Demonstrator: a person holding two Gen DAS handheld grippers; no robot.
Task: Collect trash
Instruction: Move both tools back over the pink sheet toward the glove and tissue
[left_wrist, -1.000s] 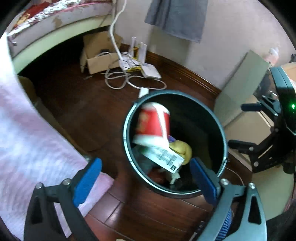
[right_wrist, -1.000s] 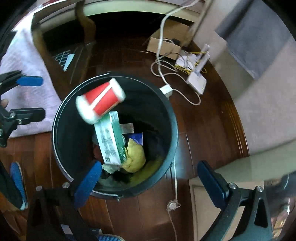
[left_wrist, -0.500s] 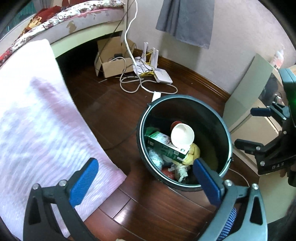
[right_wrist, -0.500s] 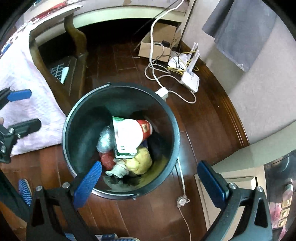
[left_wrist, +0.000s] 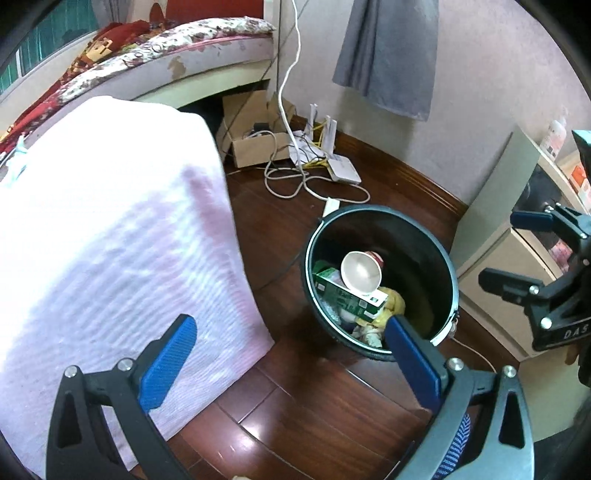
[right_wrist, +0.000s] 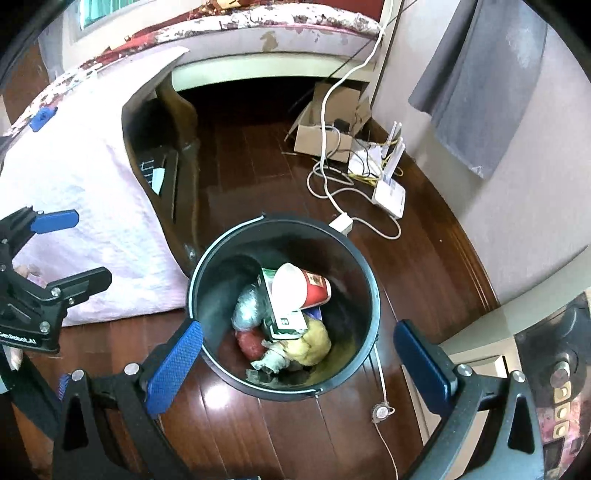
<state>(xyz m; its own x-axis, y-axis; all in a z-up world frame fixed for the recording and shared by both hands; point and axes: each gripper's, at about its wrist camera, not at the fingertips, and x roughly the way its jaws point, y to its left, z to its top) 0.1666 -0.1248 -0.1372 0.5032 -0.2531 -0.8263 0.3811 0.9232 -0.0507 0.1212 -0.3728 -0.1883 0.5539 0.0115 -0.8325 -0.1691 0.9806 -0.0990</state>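
Note:
A black trash bin (left_wrist: 439, 258) (right_wrist: 221, 269) stands on the wooden floor. Inside lie a red-and-white paper cup (left_wrist: 362, 271) (right_wrist: 301, 290), a green carton (left_wrist: 343, 293) (right_wrist: 286, 321), a yellow wad (right_wrist: 312, 343) and other trash. My left gripper (left_wrist: 291, 362) is open and empty, above the floor left of the bin. My right gripper (right_wrist: 299, 365) is open and empty, above the bin's near rim. Each gripper shows in the other's view: the right gripper (left_wrist: 532, 251) at the right, the left gripper (right_wrist: 62, 247) at the left.
A table with a pink cloth (left_wrist: 110, 240) (right_wrist: 74, 192) stands left of the bin. A cardboard box (left_wrist: 255, 147), white cables and a router (right_wrist: 389, 192) lie by the wall. A beige cabinet (left_wrist: 495, 258) is at the right. A grey cloth (left_wrist: 388, 55) hangs on the wall.
The cup and carton have fallen into the bin and settled. Both grippers have risen and pulled back from the bin, still open.

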